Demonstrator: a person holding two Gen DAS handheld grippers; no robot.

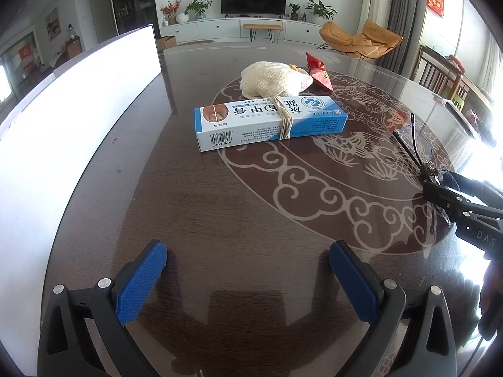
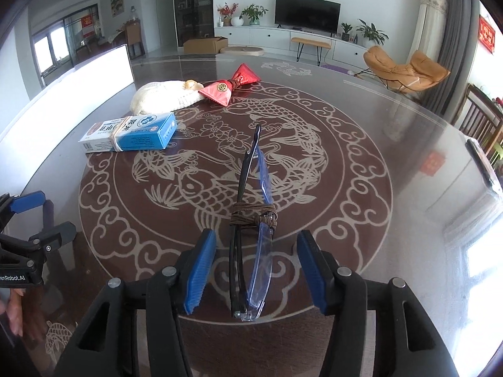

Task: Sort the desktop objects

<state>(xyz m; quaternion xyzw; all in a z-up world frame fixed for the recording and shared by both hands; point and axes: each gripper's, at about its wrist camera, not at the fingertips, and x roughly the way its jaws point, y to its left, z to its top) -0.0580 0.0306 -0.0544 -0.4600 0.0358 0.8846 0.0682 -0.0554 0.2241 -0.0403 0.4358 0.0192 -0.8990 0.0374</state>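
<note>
1. We take the folded glasses (image 2: 248, 220) as our landmark: they lie on the dark table (image 2: 393, 125), over its pale fish pattern, temples bound with brown cord (image 2: 253, 216)
2. Beyond the glasses and to their left lies a blue-and-white box (image 2: 132, 133) wrapped with a rubber band; behind it sit a cream knitted pouch (image 2: 157, 97) and a red bow-shaped packet (image 2: 231, 88), the packet touching the pouch
3. Further left of the glasses a white board (image 1: 72, 119) stands along the table edge
4. Nothing lies between the glasses and the other items; bare table separates them
5. Our right gripper (image 2: 256, 270) has its jaws apart, the near end of the glasses lying between the blue pads, which do not press on them
6. Our left gripper (image 1: 248, 279) is well to the left of the glasses, jaws spread wide over bare table, holding nothing
</note>
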